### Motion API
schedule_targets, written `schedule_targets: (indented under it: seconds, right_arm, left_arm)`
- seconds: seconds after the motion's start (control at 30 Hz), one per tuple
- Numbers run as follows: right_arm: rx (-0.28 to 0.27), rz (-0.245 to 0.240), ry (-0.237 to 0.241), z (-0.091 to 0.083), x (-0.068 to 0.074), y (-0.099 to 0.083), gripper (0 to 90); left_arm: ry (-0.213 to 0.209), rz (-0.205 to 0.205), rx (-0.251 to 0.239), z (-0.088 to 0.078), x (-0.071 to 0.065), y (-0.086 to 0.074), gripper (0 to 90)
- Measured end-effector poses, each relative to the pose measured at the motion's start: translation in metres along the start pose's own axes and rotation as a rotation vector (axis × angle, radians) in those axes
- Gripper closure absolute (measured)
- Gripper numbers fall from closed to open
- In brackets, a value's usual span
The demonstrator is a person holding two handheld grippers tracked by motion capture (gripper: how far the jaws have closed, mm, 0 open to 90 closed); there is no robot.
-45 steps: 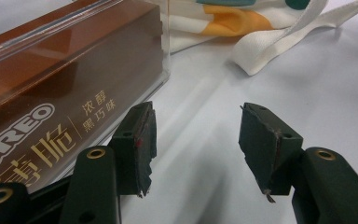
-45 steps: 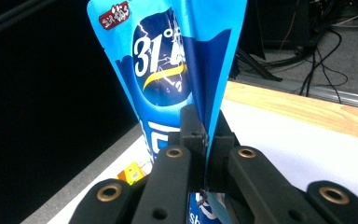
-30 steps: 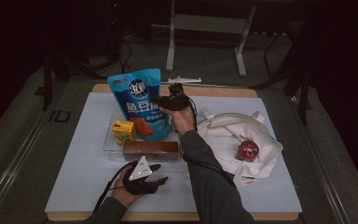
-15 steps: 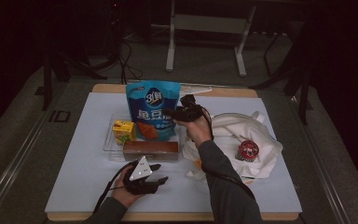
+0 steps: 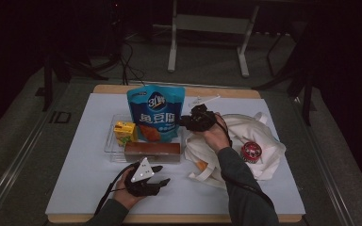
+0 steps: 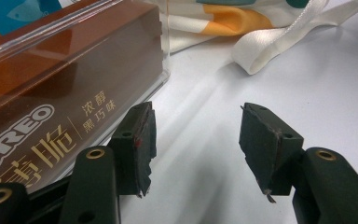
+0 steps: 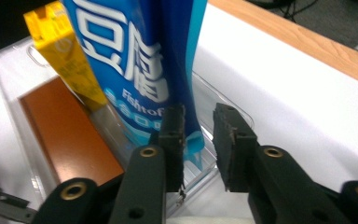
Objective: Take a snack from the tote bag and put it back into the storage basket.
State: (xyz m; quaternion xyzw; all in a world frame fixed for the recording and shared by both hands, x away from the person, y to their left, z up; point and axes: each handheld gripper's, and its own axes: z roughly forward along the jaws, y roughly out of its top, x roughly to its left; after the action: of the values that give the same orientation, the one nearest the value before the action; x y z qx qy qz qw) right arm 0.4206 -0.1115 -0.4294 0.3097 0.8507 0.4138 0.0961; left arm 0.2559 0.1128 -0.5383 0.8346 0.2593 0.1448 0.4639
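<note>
A blue snack bag (image 5: 156, 112) stands upright in a clear tray (image 5: 109, 147), behind a yellow box (image 5: 125, 133) and a brown Oreo box (image 5: 152, 150). My right gripper (image 5: 185, 123) is at the bag's right edge. In the right gripper view the bag's lower corner (image 7: 192, 140) lies between the jaws of the right gripper (image 7: 198, 116), against the left pad and clear of the right one. Those jaws came apart and have just closed a little. My left gripper (image 5: 162, 174) rests open on the table beside the Oreo box (image 6: 51, 93), and the left gripper (image 6: 196, 121) has nothing between its pads.
A white tote bag (image 5: 257, 136) lies crumpled right of the tray, with a round red item (image 5: 252, 150) on it; its strap (image 6: 279, 42) reaches toward the left gripper. The white mat (image 5: 75, 188) covers a wooden table.
The blue bag went from tilted at the tray's left to upright farther right. My right gripper moved right and toward me with it, and its jaws came apart. The left gripper stayed put.
</note>
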Motion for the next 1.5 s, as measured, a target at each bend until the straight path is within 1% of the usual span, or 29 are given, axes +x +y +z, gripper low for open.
schedule_targets:
  seconds: [0.03,0.07,0.1,0.13,0.17,0.2,0.23,0.27,0.3,0.37,0.5,0.57,0.6,0.67,0.7,0.77,0.83,0.87,0.9,0.93,0.97,1.03,1.07,1.1,1.17,1.3,1.33,1.4,1.5]
  right_arm:
    - [0.000,0.000,0.000,0.000,0.000,0.000,74.8]
    - [0.012,-0.008,-0.020,0.005,0.001,0.001,78.9]
    - [0.012,-0.008,-0.020,0.005,0.001,0.001,78.9]
    - [0.016,-0.002,-0.023,0.008,0.001,0.002,84.2]
    - [0.016,-0.002,-0.023,0.008,0.001,0.002,84.2]
    - [0.020,0.009,-0.015,0.010,0.002,0.003,86.6]
    - [0.015,0.015,-0.047,0.017,0.007,0.005,90.0]
    - [0.015,0.015,-0.047,0.017,0.007,0.005,90.0]
    - [0.014,0.027,-0.066,0.019,0.011,0.007,90.0]
    - [0.008,0.036,-0.067,0.022,0.013,0.008,90.0]
    - [0.003,0.045,-0.062,0.028,0.018,0.011,90.0]
    - [0.000,0.050,-0.054,0.029,0.019,0.012,90.0]
    - [-0.006,0.058,-0.043,0.031,0.023,0.014,90.0]
    - [-0.007,0.051,-0.042,0.034,0.026,0.015,90.0]
    - [-0.009,0.063,-0.045,0.035,0.027,0.015,90.0]
    - [-0.010,0.055,-0.049,0.036,0.029,0.016,90.0]
    - [-0.001,0.025,-0.079,0.034,0.029,0.014,90.0]
    - [-0.001,0.025,-0.079,0.034,0.029,0.014,90.0]
    - [-0.007,0.018,-0.083,0.030,0.026,0.009,90.0]
    - [-0.007,0.018,-0.083,0.030,0.026,0.009,90.0]
    - [-0.016,0.032,-0.058,0.026,0.023,0.006,90.0]
    - [-0.019,0.042,-0.045,0.026,0.025,0.004,90.0]
    - [-0.018,0.034,-0.035,0.027,0.026,0.005,90.0]
    - [-0.018,0.034,-0.035,0.027,0.026,0.005,90.0]
    - [-0.014,0.026,-0.033,0.029,0.031,0.007,90.0]
    - [-0.017,0.038,-0.039,0.038,0.037,0.013,90.0]
    - [-0.019,0.042,-0.043,0.039,0.038,0.014,90.0]
    - [-0.028,0.066,-0.042,0.041,0.036,0.017,90.0]
    - [-0.024,0.064,-0.052,0.043,0.036,0.021,90.0]
  left_arm:
    - [0.000,0.000,0.000,0.000,0.000,0.000,45.3]
    - [0.000,0.000,0.001,0.000,0.000,0.000,45.3]
    - [0.000,0.000,0.001,0.000,0.000,0.000,45.3]
    - [0.000,-0.001,0.002,0.000,0.000,0.000,45.3]
    - [0.000,-0.001,0.002,0.000,0.000,0.000,45.2]
    - [-0.001,0.001,0.002,0.000,0.000,0.000,45.2]
    - [-0.002,0.000,0.001,0.000,0.000,0.000,45.2]
    - [-0.002,0.000,0.001,0.000,0.000,0.000,45.2]
    - [-0.002,0.000,0.000,0.000,0.000,0.000,45.2]
    - [-0.001,0.000,0.001,0.000,0.000,0.000,45.2]
    - [-0.002,-0.002,0.001,0.000,0.000,0.000,45.2]
    - [-0.001,-0.001,0.003,0.000,0.000,0.000,45.2]
    - [-0.001,-0.002,0.003,0.000,0.000,0.000,45.2]
    - [-0.002,-0.001,0.003,0.000,0.000,0.000,45.2]
    - [-0.001,-0.001,0.003,0.000,0.000,0.000,45.2]
    - [-0.001,0.000,0.003,0.000,0.000,0.000,45.2]
    - [-0.001,0.004,0.003,0.000,0.000,0.000,45.2]
    - [-0.001,0.004,0.003,0.000,0.000,0.000,45.2]
    - [-0.003,0.002,0.001,0.000,0.000,0.000,45.2]
    - [-0.003,0.002,0.001,0.000,0.000,0.000,45.2]
    - [-0.004,0.001,0.003,0.000,0.000,0.000,45.2]
    - [-0.003,0.000,0.003,0.000,0.000,0.000,45.2]
    - [-0.002,-0.001,0.004,0.000,0.000,0.000,45.2]
    - [-0.002,-0.001,0.004,0.000,0.000,0.000,45.2]
    - [-0.001,0.001,0.006,0.001,0.000,0.000,45.2]
    - [0.000,0.001,0.005,0.000,0.000,0.000,45.2]
    - [-0.001,0.001,0.005,0.000,0.000,0.000,45.2]
    - [-0.003,0.001,0.005,0.000,0.000,0.000,45.2]
    - [-0.003,0.001,0.004,0.000,0.000,0.000,45.2]
